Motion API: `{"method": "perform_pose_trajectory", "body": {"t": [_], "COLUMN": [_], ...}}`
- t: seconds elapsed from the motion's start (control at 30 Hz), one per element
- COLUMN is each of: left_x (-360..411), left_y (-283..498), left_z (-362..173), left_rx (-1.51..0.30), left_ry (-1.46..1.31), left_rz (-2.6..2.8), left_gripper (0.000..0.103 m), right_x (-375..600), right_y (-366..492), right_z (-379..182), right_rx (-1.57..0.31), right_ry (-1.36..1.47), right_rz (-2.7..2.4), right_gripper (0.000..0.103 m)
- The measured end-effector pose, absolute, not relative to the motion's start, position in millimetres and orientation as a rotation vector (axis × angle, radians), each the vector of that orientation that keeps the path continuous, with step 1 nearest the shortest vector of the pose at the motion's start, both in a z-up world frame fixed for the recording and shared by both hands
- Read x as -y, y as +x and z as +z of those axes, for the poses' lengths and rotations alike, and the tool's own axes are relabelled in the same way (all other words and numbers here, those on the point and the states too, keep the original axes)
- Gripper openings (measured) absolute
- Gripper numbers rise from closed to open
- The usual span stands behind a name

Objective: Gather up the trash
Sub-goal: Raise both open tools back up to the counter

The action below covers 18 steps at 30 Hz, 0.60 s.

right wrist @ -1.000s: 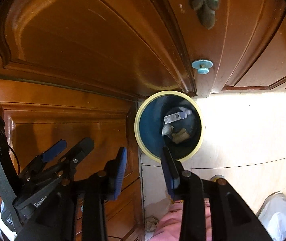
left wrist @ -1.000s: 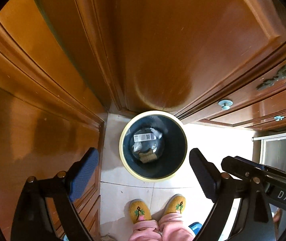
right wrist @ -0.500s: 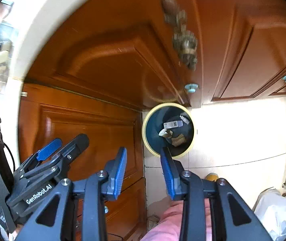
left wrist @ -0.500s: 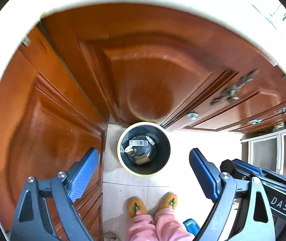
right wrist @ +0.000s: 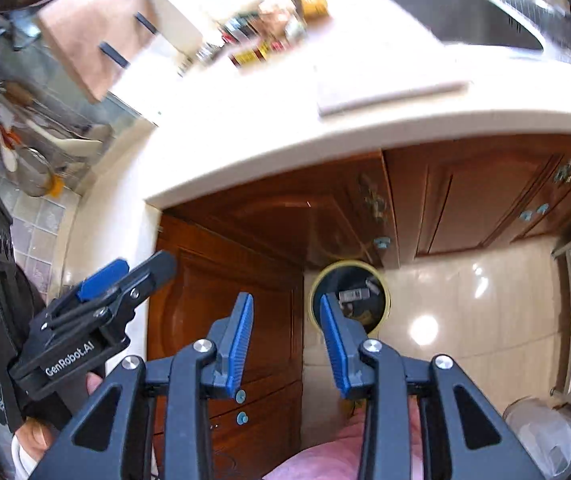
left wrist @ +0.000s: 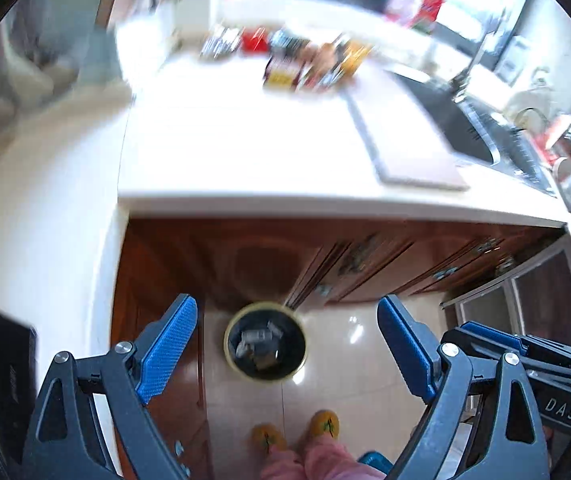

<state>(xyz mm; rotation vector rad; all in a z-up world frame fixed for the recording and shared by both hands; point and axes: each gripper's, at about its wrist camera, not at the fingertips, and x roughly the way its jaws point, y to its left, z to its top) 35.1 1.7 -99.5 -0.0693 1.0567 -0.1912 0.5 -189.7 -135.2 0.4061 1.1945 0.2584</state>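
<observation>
A dark round bin with a yellow rim stands on the tiled floor in the corner of the wooden cabinets, far below both grippers. Trash lies inside it: a labelled wrapper and crumpled pieces. My left gripper hangs high above the bin, open wide and empty. The right wrist view shows the bin's rim and its trash just past my right gripper, whose blue pads stand a little apart with nothing between them. The left gripper appears at that view's left.
A white countertop runs above the brown cabinet doors, with a pale cutting board, blurred bottles and jars and a steel sink. A person's yellow slippers stand near the bin. A white bag sits at the lower right.
Both grippers have risen a long way from just above the bin; the bin has shrunk in view and the countertop has come into sight. Neither gripper's opening has changed.
</observation>
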Motion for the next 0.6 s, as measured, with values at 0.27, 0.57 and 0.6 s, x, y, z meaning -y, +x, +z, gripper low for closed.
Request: {"method": "perform_pose_trajectory", "body": {"t": [0.27,0.57,0.6], "left_x": [10.5,18.0,17.0], "left_y": [36.6,50.5,53.9], "left_z": [-21.4,26.8,30.5], "left_rx": [-0.932,-0.848,-0.845], "left_ry": [-0.004,0.024,0.019], "left_rz": [-0.255,-0.288,-0.292], "left_gripper": [0.09,0.09,0.09], "right_x": [190.7,192.9,193.5], "right_y": [-12.8,-3.4,-1.2], "right_z": [-67.5,-14.2,-10.4], "right_rx": [-1.051,-0.923,-0.911], "right_ry": [0.372,0.342,0.341], "right_rz": [0.244,0.238,0.234], "right_gripper": [0.047,0.047,0.047]}}
